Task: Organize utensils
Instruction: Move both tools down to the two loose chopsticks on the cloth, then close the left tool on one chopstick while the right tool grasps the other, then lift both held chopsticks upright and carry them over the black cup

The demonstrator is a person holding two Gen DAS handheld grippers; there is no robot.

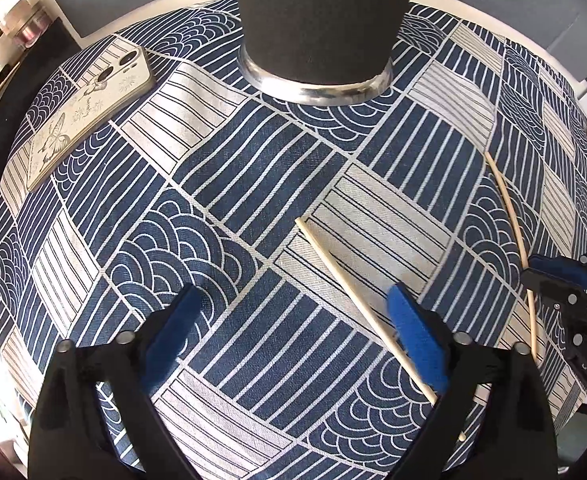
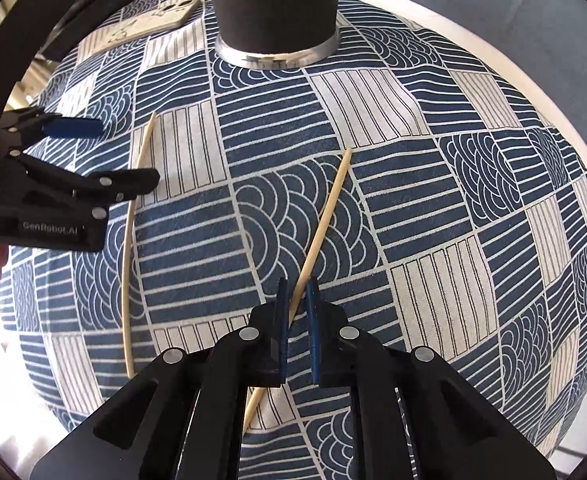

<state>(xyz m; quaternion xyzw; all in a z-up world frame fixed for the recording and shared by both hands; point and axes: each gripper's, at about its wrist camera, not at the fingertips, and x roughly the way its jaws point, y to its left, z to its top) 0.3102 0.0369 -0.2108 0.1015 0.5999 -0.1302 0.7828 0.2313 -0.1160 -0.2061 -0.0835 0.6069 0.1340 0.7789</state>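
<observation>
Two thin pale wooden chopsticks lie on the counter in front of a dark grey cup with a shiny metal base ring [image 1: 317,32], which stands upright at the far middle of the cloth. The first chopstick [image 2: 325,220] lies nearer the cup's right side and points its narrow tip roughly toward the cup; the right gripper [image 2: 296,300] has its blue-padded fingers [image 2: 312,320] drawn together and clamped on this stick's near half, with the thick end showing below the black finger frames. The second chopstick [image 1: 357,300] lies to the cup's left of the first, well apart from it and roughly side by side with it. The left gripper [image 1: 289,320] is above this second stick with its fingers [image 1: 409,336] apart; the stick passes just beside the right-hand blue pad, and I cannot tell whether the pad touches it. No pad presses it from the other side. The counter is covered by a navy and off-white patchwork-print tablecloth [image 1: 253,184] of stripes and wave arcs, and a white rim of the counter [image 2: 525,92] shows beyond the cloth behind and right of the cup. A phone in a cream case printed with butterflies [image 1: 85,116] lies flat on the cloth to the cup's left, camera end nearer the cup.
</observation>
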